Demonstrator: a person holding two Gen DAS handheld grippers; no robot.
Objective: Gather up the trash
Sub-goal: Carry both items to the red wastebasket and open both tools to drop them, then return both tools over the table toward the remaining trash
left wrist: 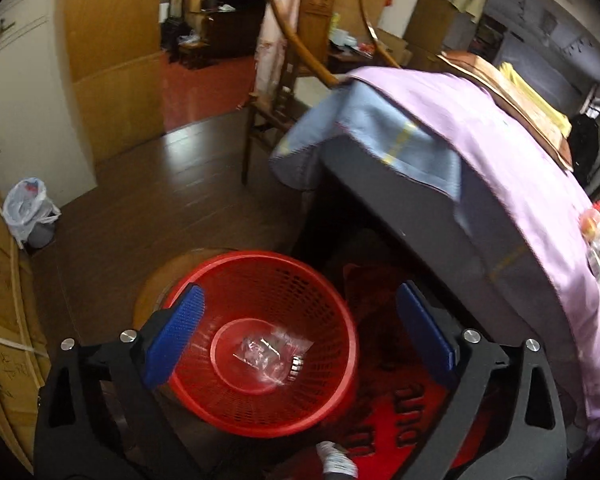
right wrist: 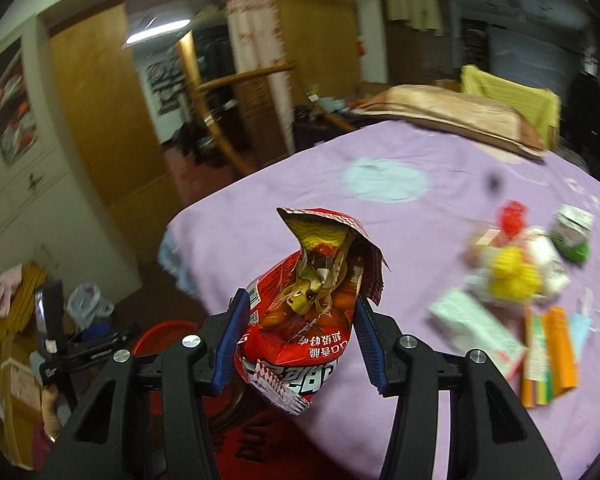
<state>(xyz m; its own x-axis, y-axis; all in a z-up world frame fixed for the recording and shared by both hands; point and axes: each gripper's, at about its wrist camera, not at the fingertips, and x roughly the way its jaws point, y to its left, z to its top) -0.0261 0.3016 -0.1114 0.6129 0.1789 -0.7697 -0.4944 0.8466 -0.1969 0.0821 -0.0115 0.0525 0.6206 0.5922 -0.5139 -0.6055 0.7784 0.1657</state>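
A red snack bag (right wrist: 300, 304), torn open at the top, is pinched between the blue pads (right wrist: 232, 340) of the right gripper (right wrist: 298, 340) above the edge of a bed (right wrist: 300, 184) spread with a lilac sheet. The left gripper (left wrist: 300, 332) hangs spread and empty over a red basket (left wrist: 260, 400) on the floor, where a clear wrapper (left wrist: 272, 352) already lies. The step in hand looks like the carry from bed to basket. Next the bag must travel left and down over the rim before the jaws part. More litter (right wrist: 512, 280) waits, blurred, on the sheet.
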